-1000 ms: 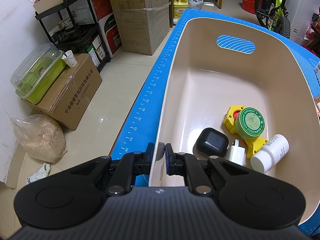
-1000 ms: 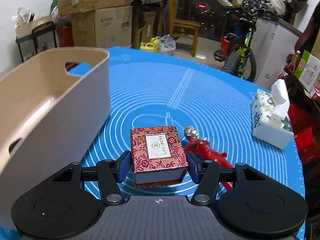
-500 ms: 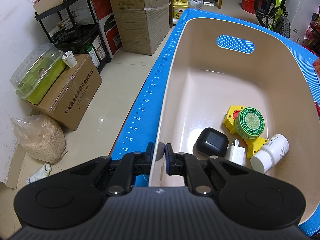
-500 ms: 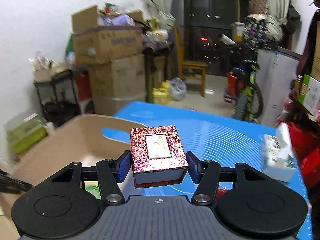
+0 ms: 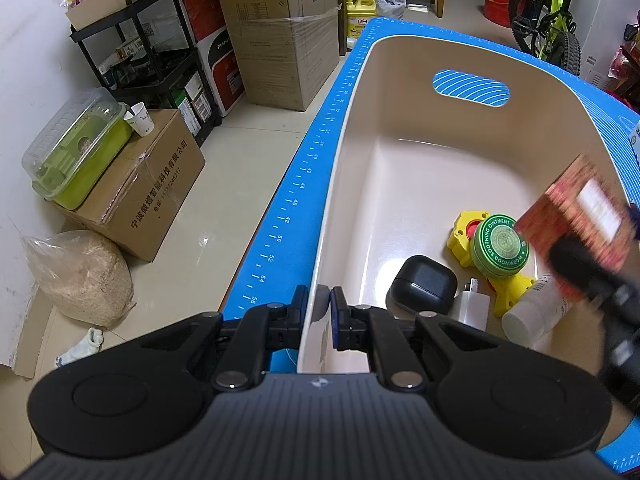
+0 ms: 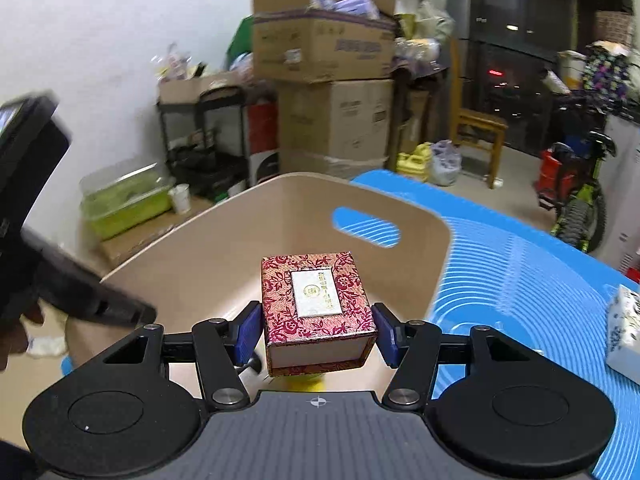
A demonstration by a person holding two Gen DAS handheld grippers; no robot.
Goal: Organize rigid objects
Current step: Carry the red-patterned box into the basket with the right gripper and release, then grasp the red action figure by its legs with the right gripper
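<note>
My right gripper point(image 6: 318, 330) is shut on a red floral box point(image 6: 316, 300) and holds it above the beige bin point(image 6: 224, 248). In the left wrist view the box point(image 5: 576, 216) shows blurred over the bin's right side. My left gripper point(image 5: 319, 306) is shut on the bin's near rim point(image 5: 316, 312). Inside the bin lie a black case point(image 5: 424, 284), a white charger point(image 5: 472, 306), a green ointment tin point(image 5: 500, 246) on a yellow toy point(image 5: 466, 232), and a white bottle point(image 5: 532, 316).
The bin stands on a blue mat point(image 5: 288, 216) at the table's left edge. A tissue box point(image 6: 624, 336) sits on the mat at right. Cardboard boxes point(image 5: 280, 20), a black rack point(image 5: 148, 60) and a bicycle point(image 5: 552, 4) stand on the floor beyond.
My right gripper has lifted the red box off the mat and carried it left, over the bin. The left gripper has kept still on the rim.
</note>
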